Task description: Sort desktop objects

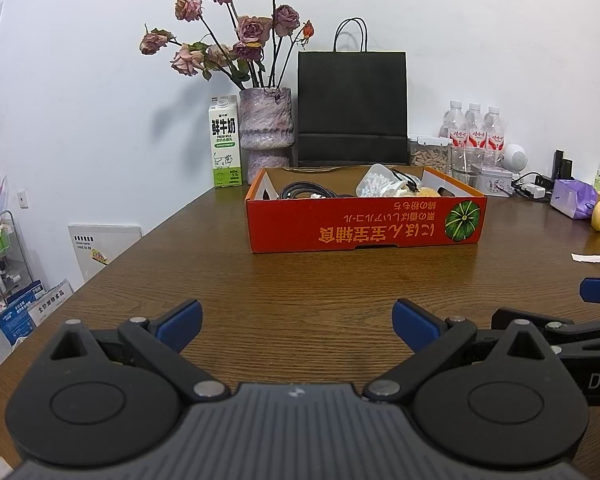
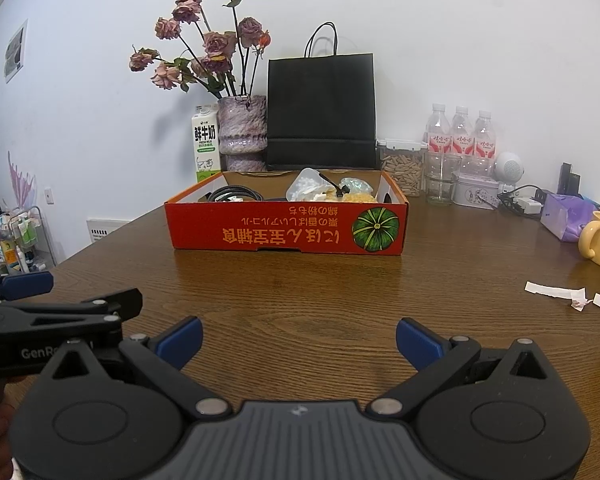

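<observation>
Left gripper [image 1: 297, 325] blue-padded fingers spread wide over bare brown wooden table [image 1: 320, 280], right gripper [image 2: 299, 343] equally wide and empty, red cardboard box [image 1: 364, 224] of cables and clutter at twelve o'clock, well apart, torn white paper scraps [image 2: 562, 295] at two o'clock.

The left gripper [image 1: 297, 326] hovers level, its blue-padded fingers [image 1: 182, 322] spread wide and holding nothing. The right gripper [image 2: 299, 342], at its 3 o'clock, is likewise spread and unloaded.
</observation>
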